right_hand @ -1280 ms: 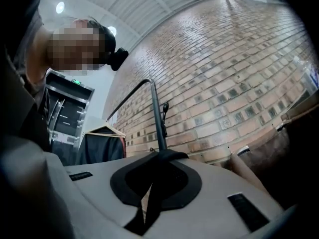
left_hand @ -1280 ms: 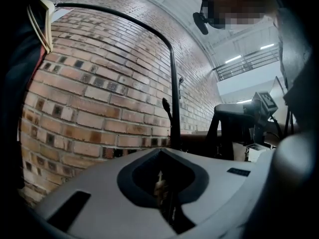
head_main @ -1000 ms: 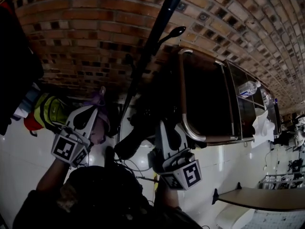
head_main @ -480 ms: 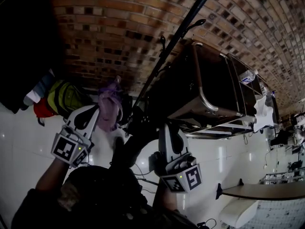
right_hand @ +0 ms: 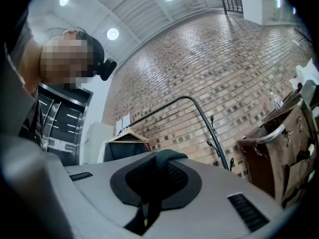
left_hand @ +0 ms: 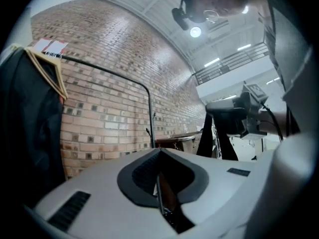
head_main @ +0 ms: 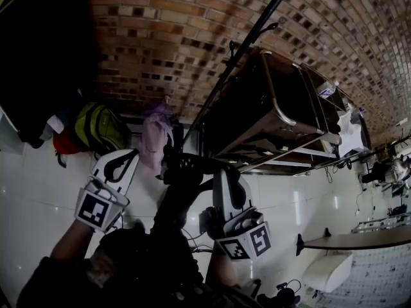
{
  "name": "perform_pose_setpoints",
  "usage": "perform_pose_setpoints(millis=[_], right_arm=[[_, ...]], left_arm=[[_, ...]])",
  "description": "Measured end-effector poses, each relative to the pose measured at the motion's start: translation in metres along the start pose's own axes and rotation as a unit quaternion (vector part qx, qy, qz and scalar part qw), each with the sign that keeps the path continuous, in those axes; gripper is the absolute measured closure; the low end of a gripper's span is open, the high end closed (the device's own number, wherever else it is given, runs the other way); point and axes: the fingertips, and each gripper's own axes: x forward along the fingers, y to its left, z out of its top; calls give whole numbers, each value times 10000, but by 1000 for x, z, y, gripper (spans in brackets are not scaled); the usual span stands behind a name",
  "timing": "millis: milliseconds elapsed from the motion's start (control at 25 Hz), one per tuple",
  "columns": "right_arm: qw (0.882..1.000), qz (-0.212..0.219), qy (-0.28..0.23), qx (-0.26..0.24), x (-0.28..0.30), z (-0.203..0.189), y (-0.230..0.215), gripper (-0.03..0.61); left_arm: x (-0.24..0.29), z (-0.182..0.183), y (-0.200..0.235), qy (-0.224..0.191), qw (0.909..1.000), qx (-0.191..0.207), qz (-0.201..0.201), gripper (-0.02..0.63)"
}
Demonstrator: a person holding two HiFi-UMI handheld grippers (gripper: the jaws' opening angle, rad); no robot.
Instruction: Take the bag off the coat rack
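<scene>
Grey-white left gripper [left_hand: 159, 156]: nearest item, low at the person's left. The jaws are closed against each other with only a thin dark slit between them, and nothing can be made out in their grip.

Right gripper [right_hand: 159, 159]: beside the left one, at the person's right, with its jaws closed. A dark strap [right_hand: 151, 199] loops over the jaw tips and runs down between the pads, pinched there.

Black bag [head_main: 183, 172]: a dark mass just above and left of the right gripper in the head view, between the two grippers. It sits close beside the lower part of the rack's pole. Whether it touches a hook cannot be told.

Coat rack [head_main: 239, 49]: a black pole running up and to the right, with small hooks on it. It stands beyond the bag.

Purple cloth item [head_main: 154, 140]: hangs just left of the pole.

Green-yellow backpack [head_main: 96, 128]: left of the purple item, near a red item.

Brown cart [head_main: 257, 108]: right of the pole, with a metal rail.

Wooden hanger [left_hand: 50, 71]: carries a dark garment at far left.

Brick wall [head_main: 160, 37]: behind everything.
</scene>
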Motion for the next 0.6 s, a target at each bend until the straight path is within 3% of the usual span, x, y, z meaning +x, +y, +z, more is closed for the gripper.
perform_pose_setpoints(millis=[160,600], right_arm=[[10000,-37,-13,53,-13,4,24,560],[9997,28,227,83,-36,-5,35,561]], left_arm=[[-22,14,-19,-80,9994,-210,-265,574],[-30,24,-40,-191,9987,-370,-283,574]])
